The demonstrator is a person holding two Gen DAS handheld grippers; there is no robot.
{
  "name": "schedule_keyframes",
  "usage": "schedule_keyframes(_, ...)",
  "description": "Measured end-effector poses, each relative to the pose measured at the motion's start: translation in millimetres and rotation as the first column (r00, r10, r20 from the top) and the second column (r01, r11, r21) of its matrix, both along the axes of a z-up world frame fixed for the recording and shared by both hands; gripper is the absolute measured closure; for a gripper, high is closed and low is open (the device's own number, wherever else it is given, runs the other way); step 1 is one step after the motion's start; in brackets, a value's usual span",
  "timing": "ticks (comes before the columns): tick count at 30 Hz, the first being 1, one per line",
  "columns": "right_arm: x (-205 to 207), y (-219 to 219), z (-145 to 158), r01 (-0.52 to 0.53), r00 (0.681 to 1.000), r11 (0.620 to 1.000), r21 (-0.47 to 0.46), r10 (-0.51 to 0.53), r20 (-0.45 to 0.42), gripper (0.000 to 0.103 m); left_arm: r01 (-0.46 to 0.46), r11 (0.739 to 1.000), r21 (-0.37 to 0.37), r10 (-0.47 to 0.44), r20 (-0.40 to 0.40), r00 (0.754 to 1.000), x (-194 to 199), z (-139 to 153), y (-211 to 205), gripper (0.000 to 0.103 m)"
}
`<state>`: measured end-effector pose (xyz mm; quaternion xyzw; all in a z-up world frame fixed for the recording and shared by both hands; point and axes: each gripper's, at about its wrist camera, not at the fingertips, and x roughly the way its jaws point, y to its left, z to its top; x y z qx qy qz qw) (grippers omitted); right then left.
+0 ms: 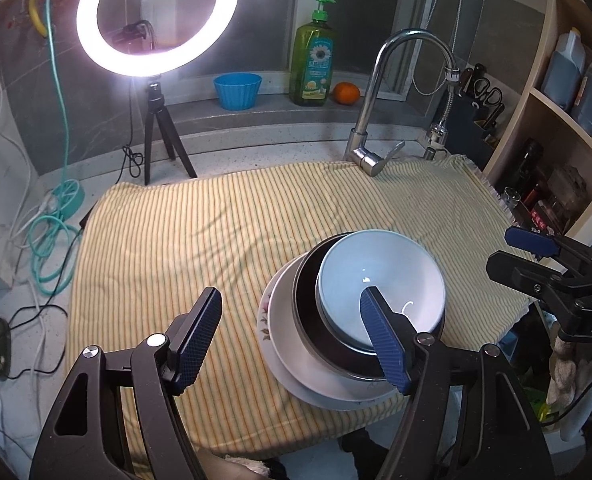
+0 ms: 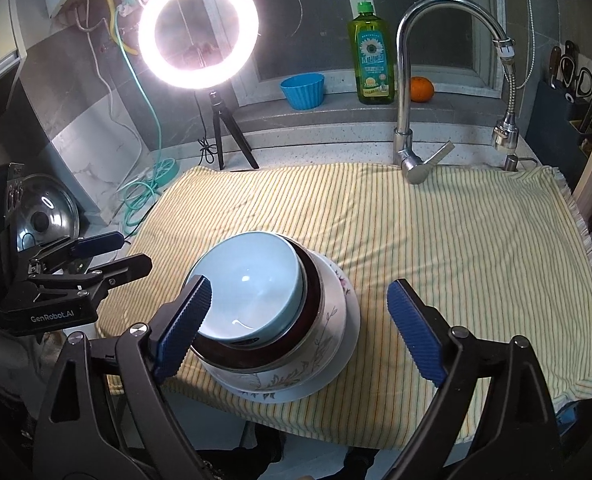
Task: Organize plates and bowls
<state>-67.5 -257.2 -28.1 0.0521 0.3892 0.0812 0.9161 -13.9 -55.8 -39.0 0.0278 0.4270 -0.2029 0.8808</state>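
A stack stands near the front edge of the striped cloth (image 1: pixel 216 232): a pale blue bowl (image 1: pixel 379 276) (image 2: pixel 252 280) on top, inside a dark bowl (image 1: pixel 307 312) (image 2: pixel 313 292), over a floral white bowl (image 2: pixel 327 320) and a white plate (image 1: pixel 296 368) (image 2: pixel 347 344). My left gripper (image 1: pixel 292 312) is open and empty, to the left of the stack and above it. My right gripper (image 2: pixel 299 300) is open and empty, above the stack's near side. Each gripper also shows in the other's view, the right one (image 1: pixel 535 248) and the left one (image 2: pixel 108 248).
A ring light on a tripod (image 1: pixel 156 20) stands at the back left, with cables (image 1: pixel 52 240) beside it. A faucet (image 1: pixel 379 112) rises behind the cloth. A blue cup (image 1: pixel 238 90), soap bottle (image 1: pixel 313 56) and orange (image 1: pixel 345 93) sit on the ledge. Shelves (image 1: pixel 555 120) stand at right. A pot lid (image 2: pixel 46 216) leans at left.
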Motion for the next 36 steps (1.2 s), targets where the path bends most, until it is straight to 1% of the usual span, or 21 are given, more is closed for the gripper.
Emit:
schedule_keyframes(30, 12.5, -1.9, -1.6, 0.003, 1.000, 1.000, -0.020, -0.003, -0.006, 0.011, 0.014, 1.000, 0.009, -0.014, -0.011, 1.000, 11.1, -2.5, -9.5, 0.031)
schedule_keyframes(36, 17.2, -4.9, -4.9, 0.004, 1.000, 1.000, -0.019, -0.004, -0.012, 0.011, 0.016, 1.000, 0.011, -0.016, 0.008, 1.000, 12.5, -1.6, -9.5, 0.031)
